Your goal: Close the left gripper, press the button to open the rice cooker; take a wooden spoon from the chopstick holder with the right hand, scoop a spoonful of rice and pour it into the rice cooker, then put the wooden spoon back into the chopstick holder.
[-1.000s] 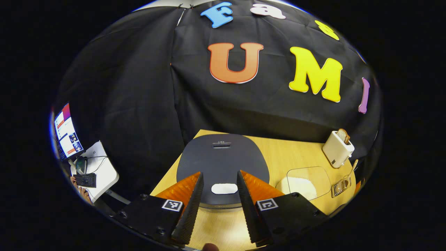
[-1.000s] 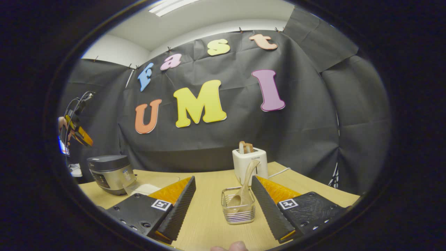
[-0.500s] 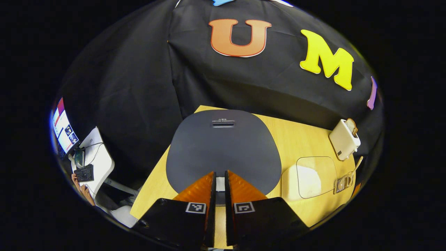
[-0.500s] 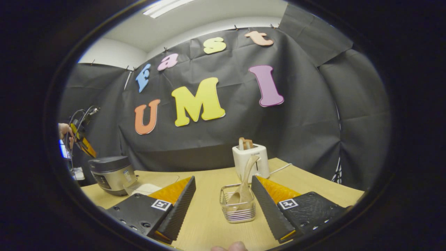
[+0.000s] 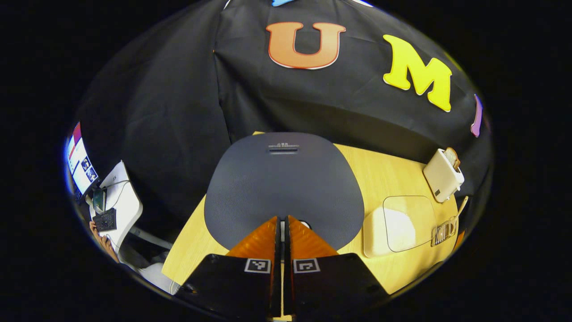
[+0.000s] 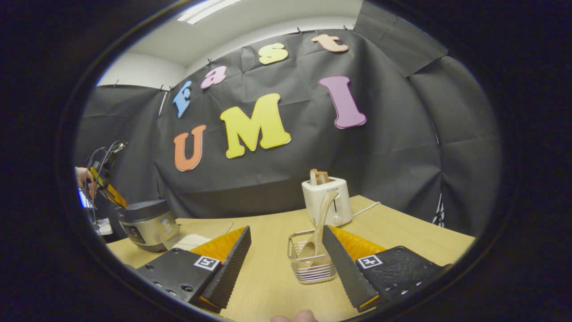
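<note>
In the left gripper view my left gripper (image 5: 282, 220) is shut with nothing between its fingers, its tips over the front edge of the closed dark rice cooker lid (image 5: 283, 179), where the white button (image 5: 304, 222) peeks out beside them. A clear rice container (image 5: 404, 221) lies to the right. In the right gripper view my right gripper (image 6: 286, 232) stands open low over the table. The wire chopstick holder (image 6: 311, 264) with the wooden spoon (image 6: 320, 223) leaning in it sits close ahead, by the right finger. At far left stands the rice cooker (image 6: 145, 219), with the left gripper (image 6: 106, 187) above it.
A white toaster (image 6: 325, 201) with bread stands behind the holder, its cord trailing right; the toaster (image 5: 442, 174) is at the table's right end in the left gripper view. A side desk with a keyboard (image 5: 105, 219) and a monitor (image 5: 80, 161) lies beyond the table's left edge.
My left gripper shut and came down onto the front of the cooker lid, covering most of the button. The right gripper shifted slightly, with the holder now nearer its right finger.
</note>
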### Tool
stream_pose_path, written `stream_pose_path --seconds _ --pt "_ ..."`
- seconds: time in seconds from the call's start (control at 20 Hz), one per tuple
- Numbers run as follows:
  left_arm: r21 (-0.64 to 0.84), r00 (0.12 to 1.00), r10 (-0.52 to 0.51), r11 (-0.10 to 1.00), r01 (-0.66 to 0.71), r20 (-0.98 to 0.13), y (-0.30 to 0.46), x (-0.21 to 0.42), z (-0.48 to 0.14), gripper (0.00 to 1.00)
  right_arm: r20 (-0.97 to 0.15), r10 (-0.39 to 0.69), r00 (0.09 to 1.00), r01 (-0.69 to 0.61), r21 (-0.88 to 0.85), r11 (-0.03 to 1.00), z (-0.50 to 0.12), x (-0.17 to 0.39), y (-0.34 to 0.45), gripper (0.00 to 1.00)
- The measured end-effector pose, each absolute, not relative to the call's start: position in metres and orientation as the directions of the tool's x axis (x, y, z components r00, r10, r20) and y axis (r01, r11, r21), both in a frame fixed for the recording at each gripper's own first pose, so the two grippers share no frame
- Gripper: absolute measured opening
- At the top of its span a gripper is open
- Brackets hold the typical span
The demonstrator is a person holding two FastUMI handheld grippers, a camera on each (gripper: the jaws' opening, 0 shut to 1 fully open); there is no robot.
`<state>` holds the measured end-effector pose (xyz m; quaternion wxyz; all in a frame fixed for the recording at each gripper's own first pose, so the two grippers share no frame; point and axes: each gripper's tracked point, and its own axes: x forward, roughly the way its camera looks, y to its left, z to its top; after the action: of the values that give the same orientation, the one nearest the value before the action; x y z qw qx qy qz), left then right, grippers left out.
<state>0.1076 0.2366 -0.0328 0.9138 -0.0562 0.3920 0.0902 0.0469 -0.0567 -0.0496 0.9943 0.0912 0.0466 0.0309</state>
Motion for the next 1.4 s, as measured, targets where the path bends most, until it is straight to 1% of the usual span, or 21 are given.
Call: stream_pose_path --seconds 0.2,0.25,0.3,0.35,0.4,0.45,0.5,0.55,0.6,0.75,0.8,0.85,0.95,1.0,1.05,1.1,1.2,1.25,1.3,1.35,1.4 --pt "-0.03 0.688 0.138 0.974 -0.226 -0.713 0.236 0.11 -0.021 0.05 -0.047 0.035 0.998 -0.028 0.134 0.991 -0.031 0.038 -0.074 0.92" --pt "-0.001 0.686 0.156 0.975 -0.222 -0.711 0.237 0.106 -0.015 0.12 -0.04 0.024 0.999 -0.019 0.13 0.991 -0.029 0.038 -0.077 0.92" --pt "0.023 0.711 0.182 0.973 -0.228 -0.679 0.24 0.109 -0.005 0.24 -0.04 0.02 0.999 -0.015 0.128 0.992 -0.027 0.039 -0.081 0.95" --pt "0.042 0.753 0.205 0.972 -0.23 -0.626 0.242 0.114 0.01 0.19 -0.04 0.014 0.999 -0.009 0.127 0.992 -0.026 0.04 -0.083 0.95" --pt "0.058 0.801 0.224 0.971 -0.232 -0.556 0.244 0.117 0.029 0.36 -0.041 0.012 0.999 -0.007 0.127 0.992 -0.024 0.041 -0.085 0.95" --pt "0.075 0.84 0.252 0.966 -0.247 -0.481 0.246 0.121 0.049 0.46 -0.042 0.011 0.999 -0.006 0.125 0.992 -0.022 0.043 -0.087 0.92" --pt "0.077 0.874 0.265 0.964 -0.256 -0.408 0.247 0.118 0.069 0.65 -0.044 0.01 0.999 -0.004 0.121 0.993 -0.021 0.044 -0.088 0.95" --pt "0.058 0.897 0.26 0.965 -0.257 -0.357 0.244 0.115 0.082 0.84 -0.044 0.009 0.999 -0.004 0.12 0.993 -0.019 0.045 -0.09 0.92" --pt "0.032 0.906 0.25 0.966 -0.255 -0.341 0.237 0.108 0.086 0.96 -0.041 0.007 0.999 -0.002 0.118 0.993 -0.016 0.045 -0.091 0.95" --pt "-0.072 0.931 0.221 0.965 -0.252 -0.292 0.221 0.095 0.085 0.96 -0.025 -0.004 1.0 0.007 0.112 0.994 -0.007 0.047 -0.094 0.95" --pt "-0.114 0.942 0.2 0.965 -0.238 -0.269 0.213 0.091 0.084 0.96 -0.023 -0.006 1.0 0.008 0.104 0.995 -0.007 0.047 -0.094 0.92" --pt "-0.138 0.95 0.208 0.96 -0.244 -0.234 0.213 0.086 0.087 0.96 -0.026 -0.007 1.0 0.01 0.092 0.996 -0.007 0.048 -0.095 0.95" --pt "-0.136 0.961 0.239 0.957 -0.258 -0.139 0.225 0.076 0.095 0.95 -0.038 -0.013 0.999 0.016 0.079 0.997 -0.01 0.05 -0.1 0.95" --pt "-0.124 0.958 0.267 0.952 -0.278 -0.102 0.23 0.07 0.099 0.84 -0.048 -0.017 0.999 0.02 0.078 0.997 -0.013 0.051 -0.104 0.92" --pt "-0.124 0.963 0.258 0.956 -0.267 -0.082 0.228 0.063 0.099 0.93 -0.059 -0.018 0.998 0.023 0.08 0.997 -0.016 0.053 -0.107 0.95" --pt "-0.138 0.967 0.242 0.958 -0.25 -0.075 0.219 0.061 0.096 0.91 -0.072 -0.014 0.997 0.02 0.079 0.997 -0.019 0.056 -0.11 0.95" --pt "-0.102 0.952 0.289 0.949 -0.298 -0.099 0.225 0.047 0.084 0.89 -0.111 0.0 0.994 0.009 0.083 0.997 -0.028 0.067 -0.113 0.95" --pt "-0.095 0.953 0.296 0.949 -0.302 -0.069 0.225 0.041 0.088 0.92 -0.138 0.012 0.99 0.0 0.086 0.996 -0.035 0.073 -0.113 0.92" --pt "-0.096 0.959 0.282 0.955 -0.282 -0.014 0.219 0.042 0.095 0.89 -0.169 0.03 0.985 -0.014 0.092 0.996 -0.041 0.08 -0.114 0.92" --pt "-0.1 0.965 0.259 0.962 -0.253 0.042 0.21 0.037 0.103 1.0 -0.197 0.044 0.979 -0.025 0.098 0.995 -0.047 0.088 -0.114 0.92" --pt "-0.098 0.965 0.25 0.965 -0.242 0.08 0.206 0.032 0.108 0.99 -0.222 0.058 0.973 -0.035 0.105 0.994 -0.052 0.097 -0.115 0.95"
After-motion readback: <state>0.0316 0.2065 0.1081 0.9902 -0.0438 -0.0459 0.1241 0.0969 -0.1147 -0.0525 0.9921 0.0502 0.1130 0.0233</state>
